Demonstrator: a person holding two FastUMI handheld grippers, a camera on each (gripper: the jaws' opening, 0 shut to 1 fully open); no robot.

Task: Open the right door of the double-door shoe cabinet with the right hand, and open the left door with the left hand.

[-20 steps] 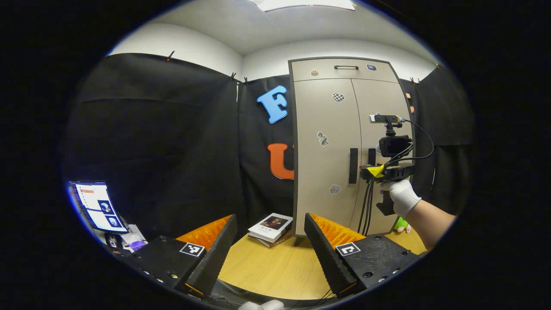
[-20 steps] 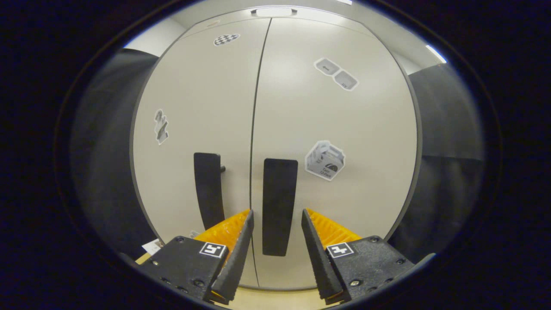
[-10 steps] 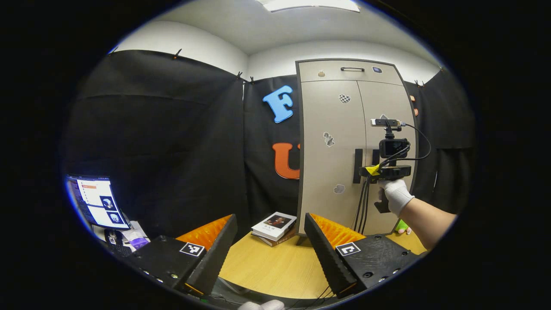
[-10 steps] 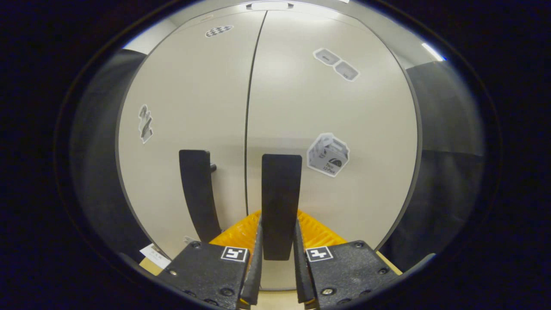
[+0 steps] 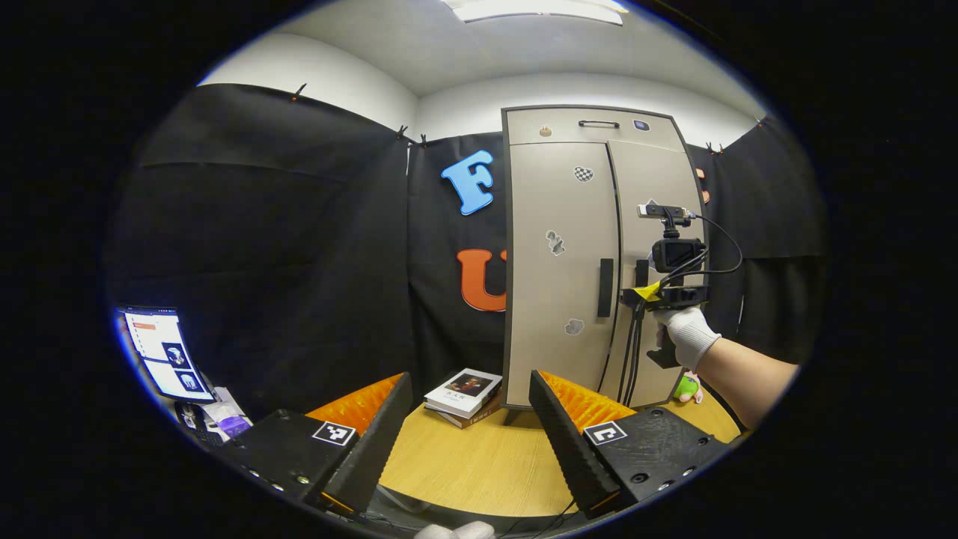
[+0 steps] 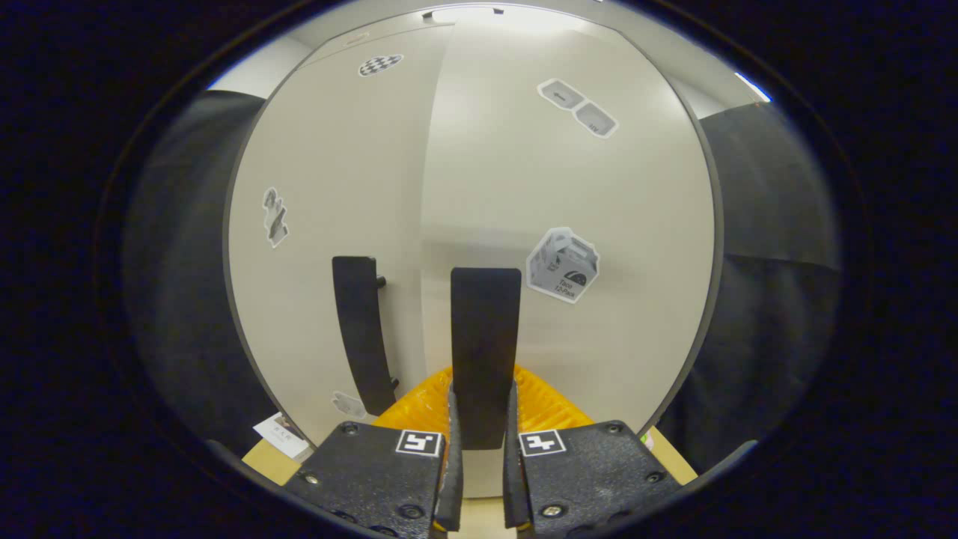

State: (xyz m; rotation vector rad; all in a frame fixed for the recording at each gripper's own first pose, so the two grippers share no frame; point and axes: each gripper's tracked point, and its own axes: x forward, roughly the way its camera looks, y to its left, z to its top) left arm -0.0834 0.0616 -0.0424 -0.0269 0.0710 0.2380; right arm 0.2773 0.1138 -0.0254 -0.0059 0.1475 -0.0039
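The beige double-door shoe cabinet (image 5: 557,254) stands on the wooden table. In the right gripper view, my right gripper (image 6: 483,449) is shut on the black vertical handle of the right door (image 6: 485,344), and that door (image 6: 591,195) stands slightly ajar from the left door (image 6: 337,172). The left door's handle (image 6: 363,329) is free. In the left gripper view, a gloved hand (image 5: 687,337) holds the right gripper (image 5: 662,296) at the right door, beside the left door's handle (image 5: 605,287). My left gripper (image 5: 471,442) hangs open above the table, well short of the cabinet.
A stack of books (image 5: 464,391) lies on the table (image 5: 479,464) at the cabinet's left foot. A small green toy (image 5: 685,388) sits at its right foot. A lit screen (image 5: 161,355) stands far left. A drawer with a handle (image 5: 599,123) tops the cabinet.
My right gripper went from open around the right door's handle to shut on it, and the right door has swung slightly outward. The left gripper stayed open, shifting only a little.
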